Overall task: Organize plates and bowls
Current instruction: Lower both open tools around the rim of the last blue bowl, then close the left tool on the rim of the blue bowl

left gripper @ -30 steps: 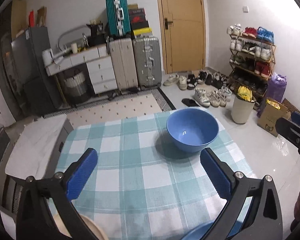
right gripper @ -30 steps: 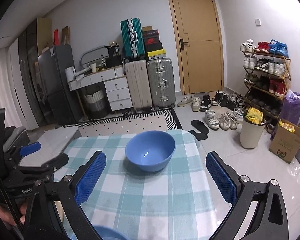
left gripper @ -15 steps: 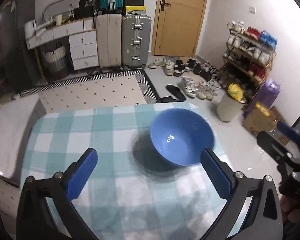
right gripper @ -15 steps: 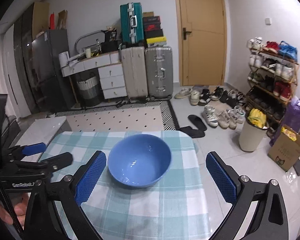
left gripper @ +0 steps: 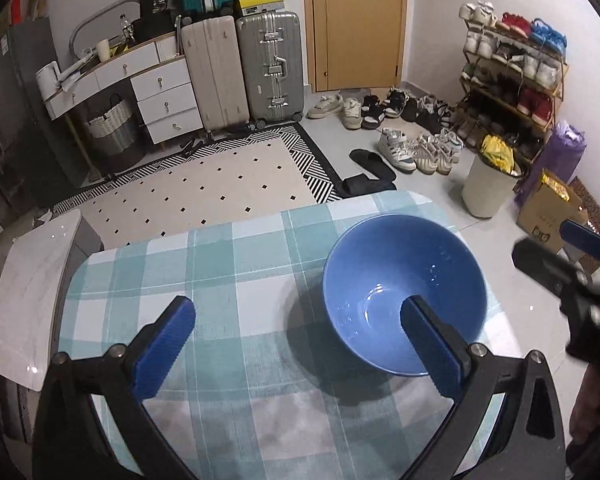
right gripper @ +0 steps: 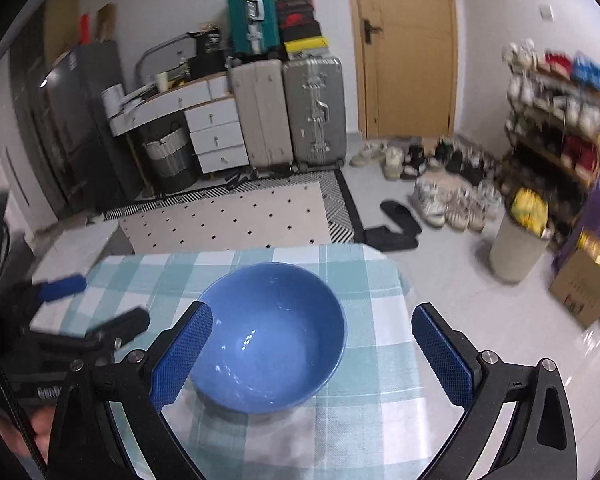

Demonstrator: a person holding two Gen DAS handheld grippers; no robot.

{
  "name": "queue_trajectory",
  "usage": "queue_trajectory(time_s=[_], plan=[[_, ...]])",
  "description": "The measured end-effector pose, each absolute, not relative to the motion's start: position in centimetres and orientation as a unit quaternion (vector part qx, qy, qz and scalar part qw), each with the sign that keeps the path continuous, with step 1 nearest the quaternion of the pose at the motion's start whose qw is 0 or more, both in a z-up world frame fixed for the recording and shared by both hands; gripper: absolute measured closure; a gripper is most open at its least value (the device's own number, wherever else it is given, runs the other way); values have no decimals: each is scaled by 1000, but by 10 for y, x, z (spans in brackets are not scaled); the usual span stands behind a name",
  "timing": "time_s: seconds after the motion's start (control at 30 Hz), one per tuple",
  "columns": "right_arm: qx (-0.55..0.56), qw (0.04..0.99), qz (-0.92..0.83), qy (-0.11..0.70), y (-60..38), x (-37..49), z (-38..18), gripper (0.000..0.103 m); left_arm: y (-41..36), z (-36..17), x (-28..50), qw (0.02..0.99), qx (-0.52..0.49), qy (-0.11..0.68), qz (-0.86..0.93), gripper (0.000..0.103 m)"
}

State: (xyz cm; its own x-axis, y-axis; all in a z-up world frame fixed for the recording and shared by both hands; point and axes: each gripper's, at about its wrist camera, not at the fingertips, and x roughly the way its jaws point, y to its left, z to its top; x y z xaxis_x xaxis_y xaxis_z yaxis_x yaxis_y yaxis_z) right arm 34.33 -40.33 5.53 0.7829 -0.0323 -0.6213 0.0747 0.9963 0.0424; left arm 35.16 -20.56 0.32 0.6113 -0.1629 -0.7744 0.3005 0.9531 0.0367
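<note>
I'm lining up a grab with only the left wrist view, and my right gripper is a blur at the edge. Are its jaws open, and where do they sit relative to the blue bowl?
Observer: The right gripper has its jaws wide open and holds nothing.
Operator: And against the bowl?
Observer: In the right wrist view its left finger overlaps the blue bowl at the near-left rim. The other finger is clear of the bowl, to its right.
Operator: Does my left gripper crowd it?
Observer: From that side the left gripper appears left of the bowl, with checked cloth showing between them.
</note>
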Motion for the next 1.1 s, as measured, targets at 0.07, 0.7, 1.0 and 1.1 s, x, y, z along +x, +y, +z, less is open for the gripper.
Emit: queue_trajectory(time_s=[0.07, 0.7, 1.0, 1.1], plan=[[43, 938, -23, 344, -409, 356, 48, 1, -209, -2, 358, 891, 86, 427, -128, 0], [35, 883, -11, 468, -438, 432, -29, 23, -229, -46, 407, 861, 111, 474, -146, 0], [50, 874, -5, 483, -448, 434, -47, 36, -231, -68, 419, 833, 82, 517, -178, 37], [50, 876, -2, 480, -448, 432, -43, 36, -230, -76, 425, 819, 65, 538, -189, 49]])
